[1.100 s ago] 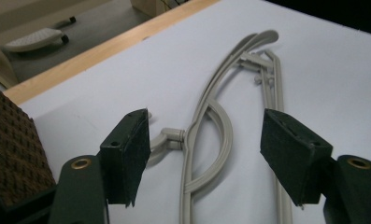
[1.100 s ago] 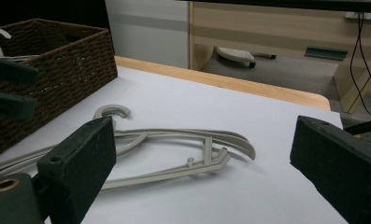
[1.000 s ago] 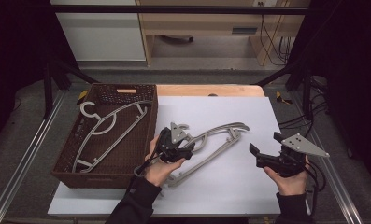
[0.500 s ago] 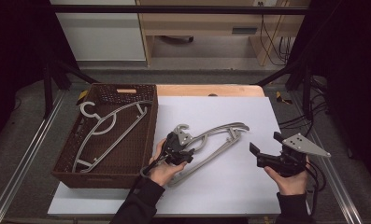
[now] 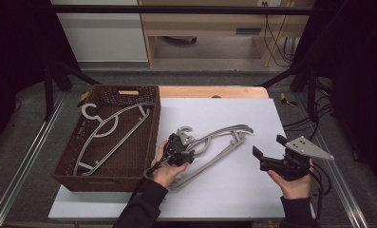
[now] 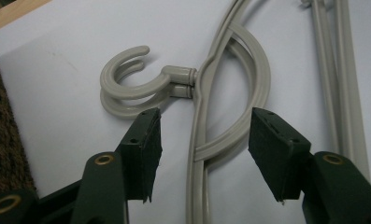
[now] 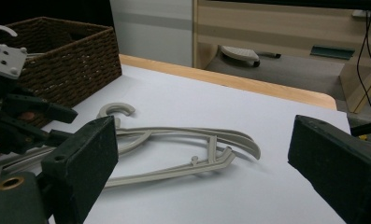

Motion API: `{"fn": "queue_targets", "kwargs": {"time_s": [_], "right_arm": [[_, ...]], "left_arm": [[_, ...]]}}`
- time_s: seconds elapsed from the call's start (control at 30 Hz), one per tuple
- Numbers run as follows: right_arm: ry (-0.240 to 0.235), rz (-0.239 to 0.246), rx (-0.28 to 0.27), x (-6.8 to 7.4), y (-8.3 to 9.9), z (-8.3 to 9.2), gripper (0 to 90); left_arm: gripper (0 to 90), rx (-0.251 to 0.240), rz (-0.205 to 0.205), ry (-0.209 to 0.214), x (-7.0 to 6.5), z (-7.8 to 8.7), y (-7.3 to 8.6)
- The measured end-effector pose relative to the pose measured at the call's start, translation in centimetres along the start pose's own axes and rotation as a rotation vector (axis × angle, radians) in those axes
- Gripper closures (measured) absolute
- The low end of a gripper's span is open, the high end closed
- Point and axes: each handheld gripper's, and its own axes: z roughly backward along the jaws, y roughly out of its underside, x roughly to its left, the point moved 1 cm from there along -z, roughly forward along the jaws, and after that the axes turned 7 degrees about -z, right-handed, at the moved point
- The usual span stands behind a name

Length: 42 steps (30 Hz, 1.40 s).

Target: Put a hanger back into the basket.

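Two grey plastic hangers (image 5: 219, 137) lie stacked on the white table top, hooks pointing toward the basket. My left gripper (image 5: 185, 141) is low over their necks. In the left gripper view its jaws (image 6: 204, 135) straddle the curved neck bars (image 6: 230, 79) just behind the double hook (image 6: 127, 84). The jaws have just been closing; the bars lie between them and the pads stand clear of the plastic. My right gripper (image 5: 268, 146) is held at the table's right side, open wide with nothing between its jaws (image 7: 202, 154), facing the hangers (image 7: 183, 135).
A brown wicker basket (image 5: 153, 137) stands at the left with one more grey hanger (image 5: 108, 128) lying in it. Its wall is close to the left gripper (image 6: 1, 130). A wooden edge (image 5: 210, 91) runs along the back of the table.
The left gripper has come down onto the hangers' neck and its jaws have narrowed. The right gripper has not moved.
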Motion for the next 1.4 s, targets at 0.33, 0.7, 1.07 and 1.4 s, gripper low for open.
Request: {"fn": "queue_targets", "kwargs": {"time_s": [0.33, 0.7, 1.07, 1.4], "right_arm": [[0.002, -0.004, -0.001, 0.0, -0.1, 0.0, 8.9], [-0.004, -0.001, -0.004, 0.0, -0.1, 0.2, 9.0], [-0.005, 0.005, -0.011, 0.0, -0.1, 0.4, 9.1], [-0.006, 0.009, -0.001, 0.1, 0.0, 0.2, 9.2]], "left_arm": [[47.1, -0.018, 0.014, -0.017, 0.8, -0.8, -0.3], [49.8, 0.04, 0.013, 0.0, 0.5, -2.4, -1.4], [62.5, 0.084, 0.042, 0.012, 0.8, -3.8, -0.6], [67.3, 0.089, 0.057, 0.051, 0.9, -4.2, -0.7]]}}
